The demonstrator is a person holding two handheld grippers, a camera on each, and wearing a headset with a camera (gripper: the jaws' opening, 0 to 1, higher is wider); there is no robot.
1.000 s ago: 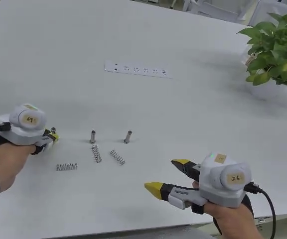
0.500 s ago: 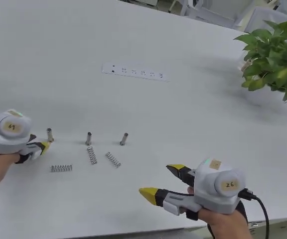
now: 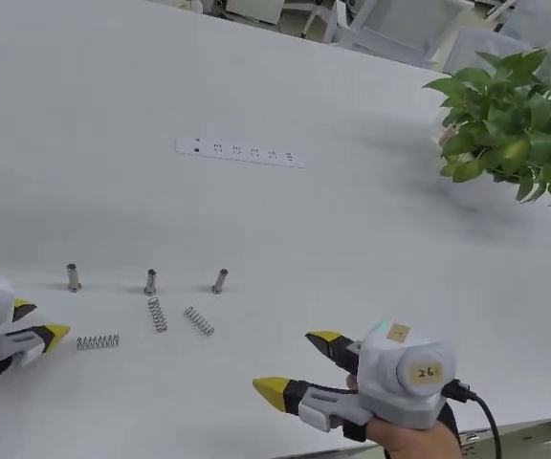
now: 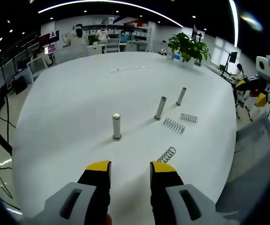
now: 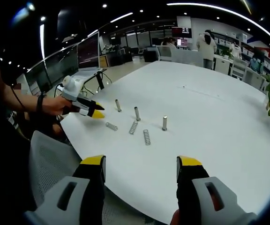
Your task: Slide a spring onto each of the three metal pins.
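Both our tongs are parted with nothing in them over the white surface (image 3: 352, 220). Our left tongs (image 3: 41, 320) hover at the near-left edge, just beside the leftmost small coiled steel spring (image 3: 98, 341). Three short silver metal pins (image 3: 150, 281) stand upright in a row near that edge, all bare, the three springs lying flat just in front. Our right tongs (image 3: 293, 361) gape by the near edge, well apart from them.

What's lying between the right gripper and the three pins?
Three loose springs on the white table, seen in the right gripper view; no pin wears one yet.
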